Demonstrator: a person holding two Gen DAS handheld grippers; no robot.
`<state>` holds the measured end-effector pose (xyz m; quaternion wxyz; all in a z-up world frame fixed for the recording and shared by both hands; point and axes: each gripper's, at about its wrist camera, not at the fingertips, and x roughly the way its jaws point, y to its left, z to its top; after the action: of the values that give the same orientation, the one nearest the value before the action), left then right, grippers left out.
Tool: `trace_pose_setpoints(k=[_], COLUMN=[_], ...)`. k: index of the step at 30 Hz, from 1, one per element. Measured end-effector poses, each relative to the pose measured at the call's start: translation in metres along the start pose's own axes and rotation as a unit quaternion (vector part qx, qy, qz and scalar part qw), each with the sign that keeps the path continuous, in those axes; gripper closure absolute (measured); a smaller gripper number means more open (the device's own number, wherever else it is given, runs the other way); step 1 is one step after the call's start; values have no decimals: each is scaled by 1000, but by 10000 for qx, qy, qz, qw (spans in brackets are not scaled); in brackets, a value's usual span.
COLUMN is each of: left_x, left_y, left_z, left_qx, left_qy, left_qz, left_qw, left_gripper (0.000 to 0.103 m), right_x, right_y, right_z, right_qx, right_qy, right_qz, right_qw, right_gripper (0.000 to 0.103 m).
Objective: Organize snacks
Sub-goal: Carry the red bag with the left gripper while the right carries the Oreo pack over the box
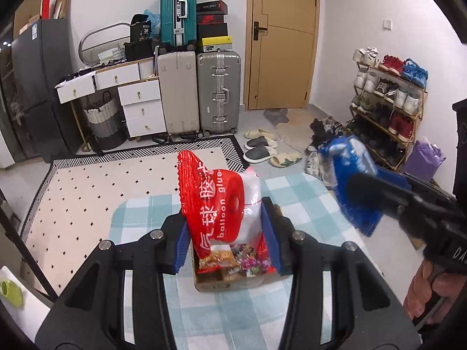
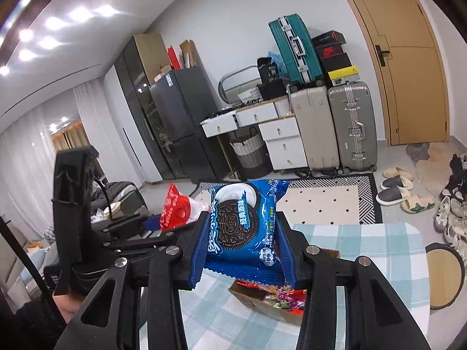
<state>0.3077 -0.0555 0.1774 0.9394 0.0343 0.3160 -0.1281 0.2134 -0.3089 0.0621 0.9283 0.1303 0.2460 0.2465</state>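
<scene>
My left gripper (image 1: 224,233) is shut on a red and clear bag marked "balloon glue" (image 1: 216,201) and holds it above a small cardboard box (image 1: 230,280) full of colourful snack packs. My right gripper (image 2: 243,242) is shut on a blue Oreo pack (image 2: 242,224) and holds it above and behind the same box (image 2: 268,300). In the left wrist view the right gripper (image 1: 364,201) with the Oreo pack (image 1: 350,163) hangs to the right of the box. In the right wrist view the left gripper and its red bag (image 2: 176,211) are to the left.
The box stands on a table with a blue and white checked cloth (image 1: 306,204). Beyond it lie a dotted rug (image 1: 96,192), suitcases (image 1: 201,93), white drawers (image 1: 140,102), slippers (image 1: 259,145) and a shoe rack (image 1: 388,102). A round wooden stool (image 2: 446,277) stands right of the table.
</scene>
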Motion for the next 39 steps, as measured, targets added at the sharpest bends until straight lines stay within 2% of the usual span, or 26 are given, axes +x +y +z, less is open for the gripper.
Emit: trace_pose_setpoints(k=[2, 8, 17, 24, 28, 31, 39], left_x=[21, 80, 178, 224, 244, 257, 277], left_y=[-2, -6, -1, 8, 11, 15, 21], left_z=[8, -3, -39, -67, -74, -81, -87], left_qx=[34, 164, 43, 69, 89, -36, -133], left_qy=[91, 181, 770, 1025, 1115, 1246, 1367], left_qz=[-92, 242, -3, -157, -57, -125, -135], left_qw=[9999, 9994, 9970, 9946, 9937, 9921, 9904], left_gripper=[62, 62, 62, 62, 62, 62, 62], right_x=[18, 70, 124, 152, 165, 177, 192], right_y=[-7, -35, -72, -96, -103, -105, -118], right_z=[2, -4, -35, -59, -68, -78, -90], right_qx=[-31, 109, 157, 159, 45, -156, -7], right_qy=[143, 520, 900, 1156, 1262, 1403, 1546], right_qz=[-84, -164, -320, -380, -459, -537, -430], right_qw=[9999, 9985, 9953, 9924, 9909, 9885, 9870], right_gripper=[60, 60, 60, 60, 60, 60, 60])
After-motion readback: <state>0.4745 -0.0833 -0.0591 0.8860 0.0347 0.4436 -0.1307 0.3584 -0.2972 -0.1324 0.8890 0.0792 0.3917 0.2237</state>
